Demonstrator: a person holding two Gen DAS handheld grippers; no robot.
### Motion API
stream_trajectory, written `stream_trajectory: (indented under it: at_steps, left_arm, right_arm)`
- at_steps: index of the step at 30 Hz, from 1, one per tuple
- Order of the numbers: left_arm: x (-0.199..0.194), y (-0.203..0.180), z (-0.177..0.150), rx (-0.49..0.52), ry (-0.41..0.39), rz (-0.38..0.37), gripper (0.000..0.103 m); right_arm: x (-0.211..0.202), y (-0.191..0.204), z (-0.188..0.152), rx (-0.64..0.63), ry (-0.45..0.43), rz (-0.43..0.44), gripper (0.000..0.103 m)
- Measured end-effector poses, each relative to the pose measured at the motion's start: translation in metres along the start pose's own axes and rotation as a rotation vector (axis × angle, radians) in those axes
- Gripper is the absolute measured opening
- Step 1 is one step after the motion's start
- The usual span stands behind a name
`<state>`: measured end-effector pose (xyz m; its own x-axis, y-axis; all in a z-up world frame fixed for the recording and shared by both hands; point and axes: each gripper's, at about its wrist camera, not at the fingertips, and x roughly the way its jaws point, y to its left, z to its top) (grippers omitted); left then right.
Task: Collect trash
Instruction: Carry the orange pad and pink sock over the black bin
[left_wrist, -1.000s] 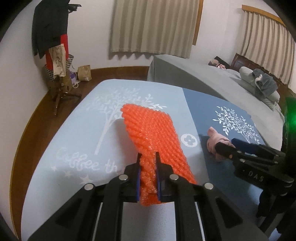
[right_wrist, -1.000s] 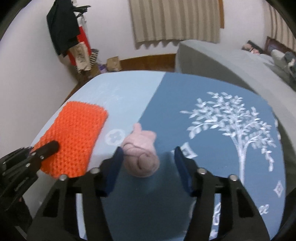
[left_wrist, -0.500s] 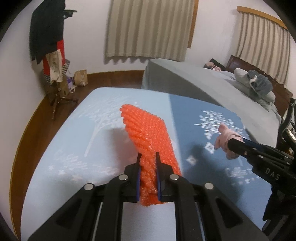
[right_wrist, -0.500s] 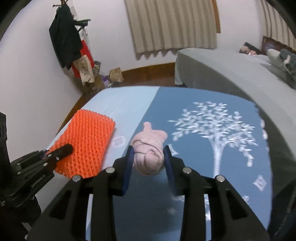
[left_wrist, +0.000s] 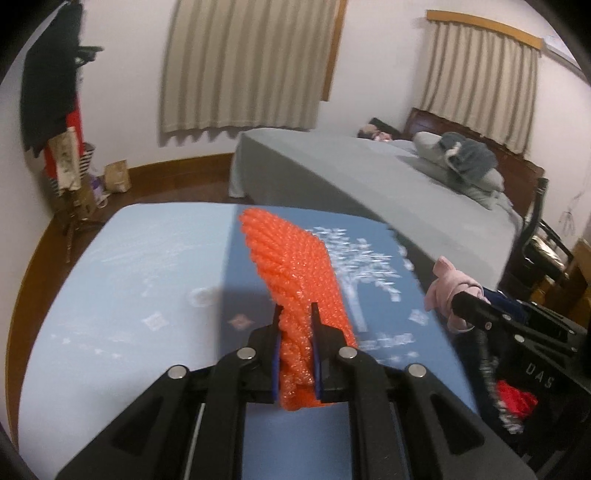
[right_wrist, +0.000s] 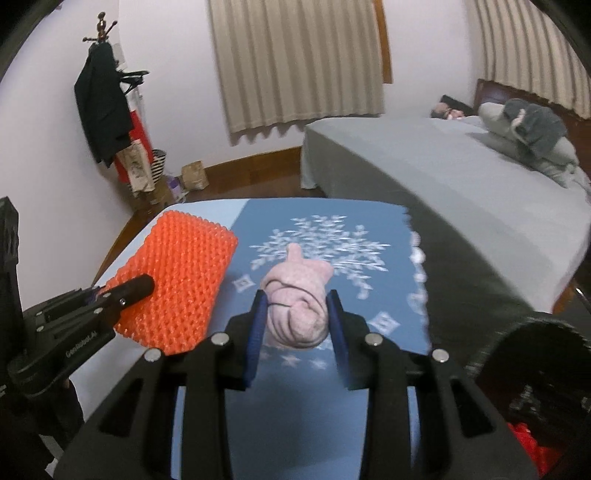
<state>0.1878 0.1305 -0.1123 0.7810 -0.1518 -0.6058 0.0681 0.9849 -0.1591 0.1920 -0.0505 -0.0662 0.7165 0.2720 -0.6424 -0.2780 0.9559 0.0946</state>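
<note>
- Above the blue tablecloth (right_wrist: 321, 221), our left gripper (left_wrist: 294, 347) pinches orange mesh (left_wrist: 295, 266); right gripper (right_wrist: 295, 325) clamps the pink wad (right_wrist: 297, 295).
- We should keep both clear of the tablecloth, grips firm.

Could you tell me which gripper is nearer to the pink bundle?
Right. The right gripper clamps the pink bundle; the left gripper, beside it, holds the orange mesh.

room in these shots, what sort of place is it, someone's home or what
Most likely a bedroom in a home. A made bed with a grey cover and pillows stands along the right, curtains hang over the windows, and a coat stand draped with clothes sits in the corner.
</note>
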Motion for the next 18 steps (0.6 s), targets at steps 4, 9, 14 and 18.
stream_trajectory:
  at_steps: [4,9,14,18]
  left_arm:
    - [-0.005,-0.036,0.002,0.032,-0.006,-0.043,0.013]
    - [-0.014,-0.08,0.004,0.073,-0.013,-0.105,0.013]
    - [-0.026,-0.123,0.001,0.127,-0.023,-0.156,0.013]
    - [-0.033,-0.157,-0.003,0.162,-0.02,-0.197,0.013]
  right_arm:
    - [-0.027,-0.026,-0.01,0.027,-0.017,-0.037,0.032]
    - [-0.059,-0.054,-0.019,0.059,-0.032,-0.081,0.032]
    - [-0.093,-0.081,-0.03,0.086,-0.068,-0.127,0.032]
    - [-0.117,-0.104,-0.04,0.108,-0.086,-0.159,0.032]
